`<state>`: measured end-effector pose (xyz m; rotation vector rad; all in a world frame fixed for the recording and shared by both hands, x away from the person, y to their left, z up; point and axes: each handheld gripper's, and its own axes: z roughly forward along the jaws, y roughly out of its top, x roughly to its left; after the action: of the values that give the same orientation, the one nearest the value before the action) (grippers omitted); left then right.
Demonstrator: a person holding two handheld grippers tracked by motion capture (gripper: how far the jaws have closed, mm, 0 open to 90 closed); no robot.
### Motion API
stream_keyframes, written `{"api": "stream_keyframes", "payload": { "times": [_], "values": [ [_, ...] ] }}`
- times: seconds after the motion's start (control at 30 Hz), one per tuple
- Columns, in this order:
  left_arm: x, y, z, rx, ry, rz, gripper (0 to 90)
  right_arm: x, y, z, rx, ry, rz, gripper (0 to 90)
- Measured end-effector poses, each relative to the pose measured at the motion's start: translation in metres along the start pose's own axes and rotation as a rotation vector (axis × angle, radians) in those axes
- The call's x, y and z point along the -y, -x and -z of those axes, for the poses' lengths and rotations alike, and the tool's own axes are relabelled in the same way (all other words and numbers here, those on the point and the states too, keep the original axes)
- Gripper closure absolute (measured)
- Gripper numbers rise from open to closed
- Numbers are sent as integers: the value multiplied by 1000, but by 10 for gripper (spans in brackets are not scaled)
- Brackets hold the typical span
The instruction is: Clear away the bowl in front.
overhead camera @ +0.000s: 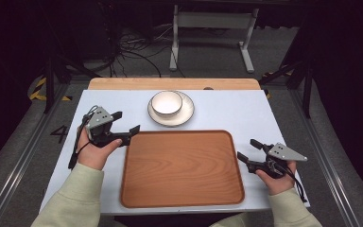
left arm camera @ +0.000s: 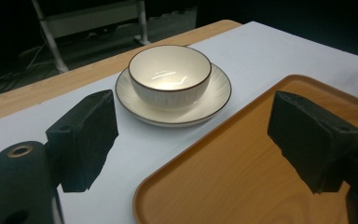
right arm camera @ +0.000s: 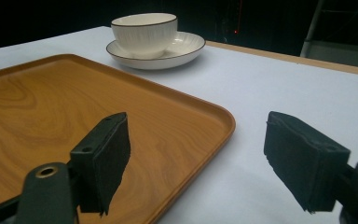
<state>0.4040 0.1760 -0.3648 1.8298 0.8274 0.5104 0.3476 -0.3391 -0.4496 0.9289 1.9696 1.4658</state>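
From the high view, the bowl sat on its saucer by the bench's far edge, beyond the tray; the left gripper was much nearer it than the right gripper. In the left gripper view, jaws gaped empty, the bowl dead ahead between them. In the right gripper view, jaws stood parted, empty; the bowl lay far ahead-left, the tray's near corner cut off.
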Motion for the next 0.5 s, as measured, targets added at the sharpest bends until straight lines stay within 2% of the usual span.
{"api": "stream_keyframes", "payload": {
  "times": [0.17,0.33,0.4,0.5],
  "values": [
    [-15,-1,-18,14,2,-9,170,0,1,2,2,8,2,230],
    [-23,-3,-27,20,3,-13,168,0,2,3,4,15,-1,229],
    [-28,-3,-31,29,8,1,169,-1,3,3,2,17,1,229],
    [-36,-3,-38,45,14,-3,169,-1,3,4,2,19,3,229]
  ]
}}
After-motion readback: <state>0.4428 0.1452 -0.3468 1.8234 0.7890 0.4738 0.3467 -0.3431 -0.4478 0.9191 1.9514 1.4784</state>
